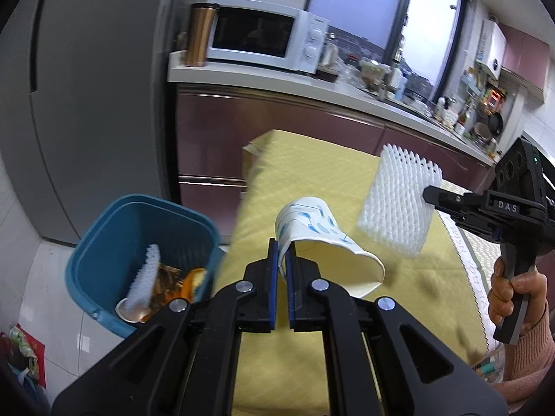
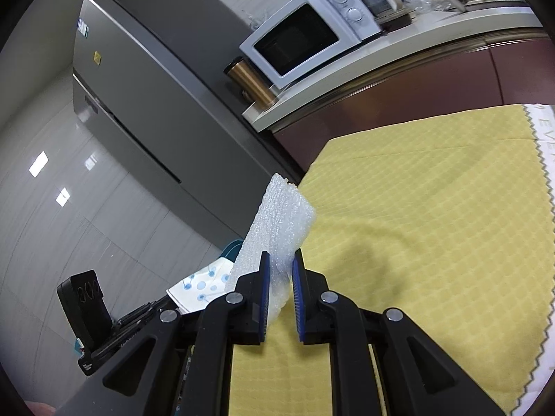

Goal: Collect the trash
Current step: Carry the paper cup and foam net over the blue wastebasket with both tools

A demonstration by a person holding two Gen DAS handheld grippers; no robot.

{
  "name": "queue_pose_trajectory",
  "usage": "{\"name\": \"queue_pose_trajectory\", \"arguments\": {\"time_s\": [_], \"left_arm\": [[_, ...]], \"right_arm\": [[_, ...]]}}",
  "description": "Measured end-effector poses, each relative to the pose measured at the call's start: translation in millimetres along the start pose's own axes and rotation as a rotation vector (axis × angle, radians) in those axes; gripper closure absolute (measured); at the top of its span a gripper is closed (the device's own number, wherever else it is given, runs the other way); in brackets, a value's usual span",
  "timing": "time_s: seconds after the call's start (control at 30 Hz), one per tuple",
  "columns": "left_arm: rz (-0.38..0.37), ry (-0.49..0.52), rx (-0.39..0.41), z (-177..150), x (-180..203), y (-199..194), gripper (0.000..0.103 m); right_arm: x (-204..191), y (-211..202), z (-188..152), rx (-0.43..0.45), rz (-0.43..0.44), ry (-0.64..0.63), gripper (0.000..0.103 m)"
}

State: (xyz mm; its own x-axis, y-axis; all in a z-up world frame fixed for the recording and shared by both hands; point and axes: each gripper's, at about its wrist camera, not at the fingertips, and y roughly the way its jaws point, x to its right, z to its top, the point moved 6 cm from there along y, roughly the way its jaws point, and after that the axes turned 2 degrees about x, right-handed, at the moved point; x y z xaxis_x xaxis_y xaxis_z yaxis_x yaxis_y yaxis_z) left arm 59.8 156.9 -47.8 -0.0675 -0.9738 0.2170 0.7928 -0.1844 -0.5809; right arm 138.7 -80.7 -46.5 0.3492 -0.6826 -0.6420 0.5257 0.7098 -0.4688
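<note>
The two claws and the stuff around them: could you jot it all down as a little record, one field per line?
left claw: shut on the rim of a paper cup with blue dots
right claw: shut on a white foam net
bin: blue, on the floor left of the table, already holding foam, a wrapper and other scraps
table: covered by a yellow cloth
both items: held above the cloth, not yet in the bin
background: microwave, copper tumbler, grey fridge

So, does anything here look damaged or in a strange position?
Yes. The paper cup in the left tool is squashed: its rim is pinched flat and bent, and it lies sideways over the yellow cloth. The foam net in the right tool looks intact. Nothing looks spilled.
</note>
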Motion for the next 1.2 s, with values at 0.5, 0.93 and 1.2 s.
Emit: {"name": "queue_pose_trajectory", "arguments": {"time_s": [0.5, 0.93, 1.2], "left_arm": [[0.142, -0.091, 0.028, 3, -84, -24, 0.098], [0.264, -0.154, -0.023, -15, -147, -9, 0.098], [0.294, -0.18, -0.058, -23, -169, 8, 0.098]], "right_arm": [[-48, 53, -4, -0.087, 0.061, -0.071, 0.092], [-81, 115, -15, -0.193, 0.064, -0.154, 0.092], [-95, 157, -29, -0.274, 0.035, -0.21, 0.092]]}}
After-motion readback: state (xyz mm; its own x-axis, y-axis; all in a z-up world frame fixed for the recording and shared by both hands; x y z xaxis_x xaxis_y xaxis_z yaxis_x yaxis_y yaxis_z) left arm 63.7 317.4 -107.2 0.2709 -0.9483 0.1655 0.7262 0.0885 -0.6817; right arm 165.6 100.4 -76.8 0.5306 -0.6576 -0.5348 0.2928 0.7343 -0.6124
